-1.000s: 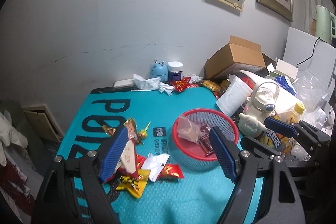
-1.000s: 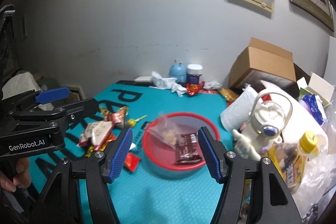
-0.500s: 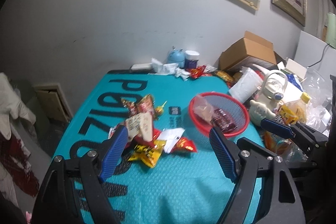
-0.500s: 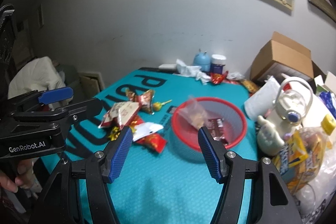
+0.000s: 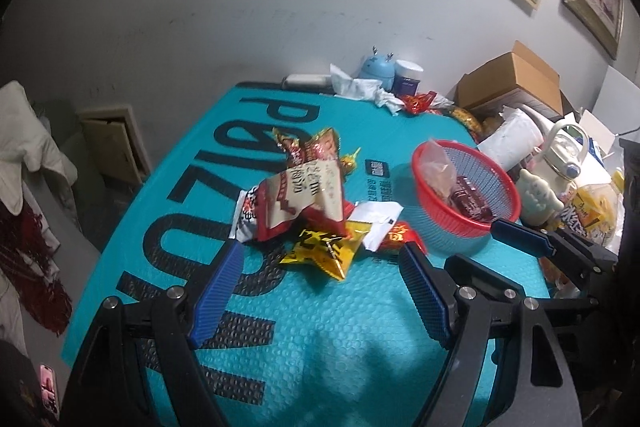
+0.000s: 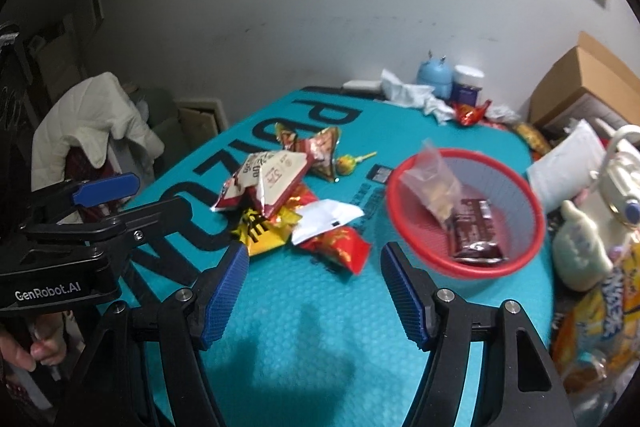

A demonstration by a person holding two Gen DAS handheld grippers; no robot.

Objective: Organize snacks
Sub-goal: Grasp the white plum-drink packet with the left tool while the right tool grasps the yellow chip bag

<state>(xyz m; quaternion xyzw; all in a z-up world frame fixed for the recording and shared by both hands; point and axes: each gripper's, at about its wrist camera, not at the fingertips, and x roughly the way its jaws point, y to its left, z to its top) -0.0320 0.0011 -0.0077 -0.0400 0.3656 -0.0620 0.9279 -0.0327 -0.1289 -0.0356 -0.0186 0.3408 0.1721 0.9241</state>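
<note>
On the teal mat (image 5: 360,327), a loose heap of snack packets (image 5: 308,203) lies just left of the red basket (image 5: 500,223), which already holds a clear bag (image 6: 432,183) and a dark wrapped bar (image 6: 476,231). The left gripper (image 5: 320,291) hangs spread and empty in front of the heap, near the yellow packet (image 5: 320,251). The right gripper (image 6: 314,291) is also empty, its jaws opening with nothing between them, facing the red packet (image 6: 340,247) and the white wrapper (image 6: 326,215). A lollipop (image 6: 348,163) sits apart behind the heap. These packets look light, crinkly and slippery, probably puffed with air, so a hard squeeze could crush what is inside. The safer hold, I'd say, is a flat crimped end or a raised corner, such as the lifted edge of the cream-and-red packet (image 5: 300,195) on top, taken one at a time since they overlap
</note>
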